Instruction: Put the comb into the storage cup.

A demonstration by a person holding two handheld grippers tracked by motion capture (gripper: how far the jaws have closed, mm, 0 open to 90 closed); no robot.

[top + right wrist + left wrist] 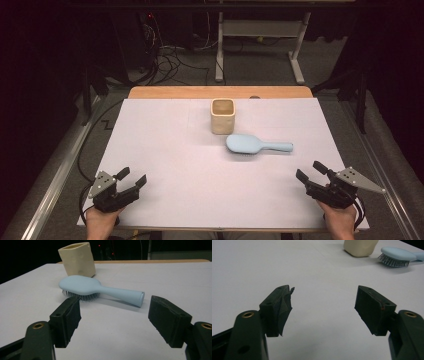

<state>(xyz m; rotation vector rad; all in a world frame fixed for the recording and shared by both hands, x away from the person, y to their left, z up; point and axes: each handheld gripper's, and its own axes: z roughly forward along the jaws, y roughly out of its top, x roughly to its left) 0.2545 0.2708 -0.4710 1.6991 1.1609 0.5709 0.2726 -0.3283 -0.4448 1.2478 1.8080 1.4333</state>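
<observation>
Hairbrush (258,144) first, since that is what the right tongs (312,171) are pointed at: a pale blue paddle brush lying bristles-down on the white table (165,165), ahead of the right tongs and a little toward the left pair, with bare table between. Its handle end points back toward the right tongs, and in the right gripper view the brush (100,290) sits squarely beyond the gap between the two black jaws.

Both pairs rest near the person's edge of the table, each held in a hand. The right tongs stand wide apart and hold nothing. The left tongs (132,179) are also spread and empty, with the brush (398,256) well off, ahead and toward the right pair.

To my eye the step is the reach and pick-up. The handle looks like the better place to close on: it is slim, straight and round, and it lies free of the head. Coming in low with the jaws either side of the handle should do it. It sits close to the table, so a jaw could scrape the surface, and a grip too near the tip might let the heavier head droop.

A cream square cup (222,115) stands upright just beyond the brush head, very near it; I cannot tell whether they touch. A careless push forward could shove the brush into it.
</observation>
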